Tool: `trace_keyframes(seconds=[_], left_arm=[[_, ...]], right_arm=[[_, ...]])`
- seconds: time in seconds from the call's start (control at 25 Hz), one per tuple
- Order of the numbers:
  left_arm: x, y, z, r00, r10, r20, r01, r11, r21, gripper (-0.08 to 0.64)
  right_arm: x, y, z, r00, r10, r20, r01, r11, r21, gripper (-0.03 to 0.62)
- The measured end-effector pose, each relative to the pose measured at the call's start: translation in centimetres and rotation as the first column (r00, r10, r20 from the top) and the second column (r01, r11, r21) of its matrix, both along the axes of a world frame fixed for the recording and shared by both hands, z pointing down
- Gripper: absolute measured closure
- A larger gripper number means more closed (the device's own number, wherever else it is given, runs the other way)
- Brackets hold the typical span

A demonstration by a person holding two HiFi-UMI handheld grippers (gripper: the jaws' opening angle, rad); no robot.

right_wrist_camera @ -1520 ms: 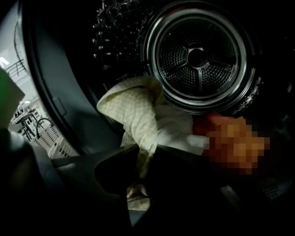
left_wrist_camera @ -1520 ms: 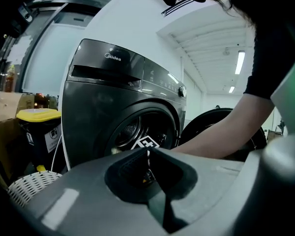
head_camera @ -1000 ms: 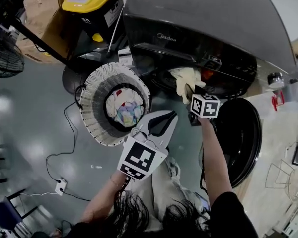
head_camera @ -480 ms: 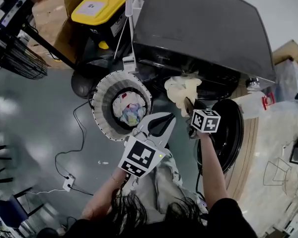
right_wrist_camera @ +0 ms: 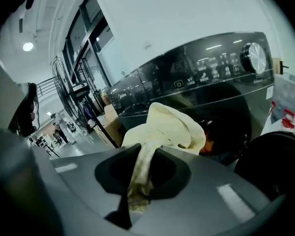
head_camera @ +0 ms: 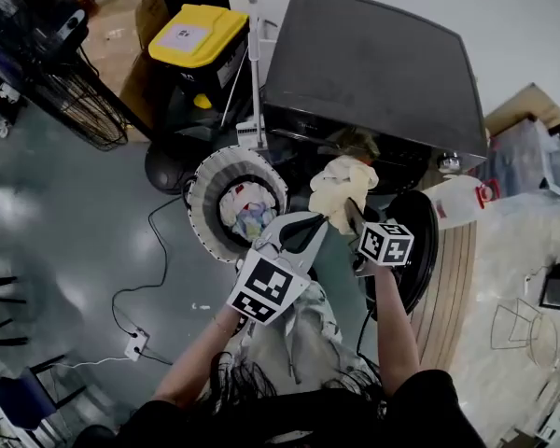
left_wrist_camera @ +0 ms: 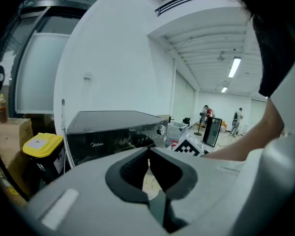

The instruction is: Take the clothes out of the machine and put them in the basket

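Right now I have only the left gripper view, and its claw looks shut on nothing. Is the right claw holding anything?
Observer: Yes. The right claw is shut on a cream cloth.
Reviewer: Is it over the basket?
Observer: No. In the head view the cloth hangs in front of the washing machine; the basket stands to the left of it.
Reviewer: Basket empty?
Observer: No, clothes lie in it.

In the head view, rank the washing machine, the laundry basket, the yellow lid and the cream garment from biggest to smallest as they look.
1. washing machine
2. laundry basket
3. yellow lid and cream garment: they look about alike, and the garment is raised nearer the camera, so I leave them unranked.
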State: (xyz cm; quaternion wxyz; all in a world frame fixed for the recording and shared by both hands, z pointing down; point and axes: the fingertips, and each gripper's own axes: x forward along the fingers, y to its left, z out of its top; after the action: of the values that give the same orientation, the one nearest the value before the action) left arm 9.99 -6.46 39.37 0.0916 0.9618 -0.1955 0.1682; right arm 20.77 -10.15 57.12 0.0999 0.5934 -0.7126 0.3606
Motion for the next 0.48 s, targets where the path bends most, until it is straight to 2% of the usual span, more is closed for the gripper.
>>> trace_keyframes(seconds=[0.28,0.48], left_arm=[[-2.1,1.8,-1.9,0.999,-0.024,-0.026,0.024,1.000,0.008,0.558],[-4.9,2.0,-2.0,0.996,-0.076,-0.041,0.075,0.997,-0.012,0.558]], right_arm=[[-2.4,2.0,-5.1,1.000,-0.016,-0.007,0.016,0.999,0.046,0.518],[-5.2,2.7,-8.3,0.998,-0.063,-0.015,0.064,0.994,0.085,0.518]])
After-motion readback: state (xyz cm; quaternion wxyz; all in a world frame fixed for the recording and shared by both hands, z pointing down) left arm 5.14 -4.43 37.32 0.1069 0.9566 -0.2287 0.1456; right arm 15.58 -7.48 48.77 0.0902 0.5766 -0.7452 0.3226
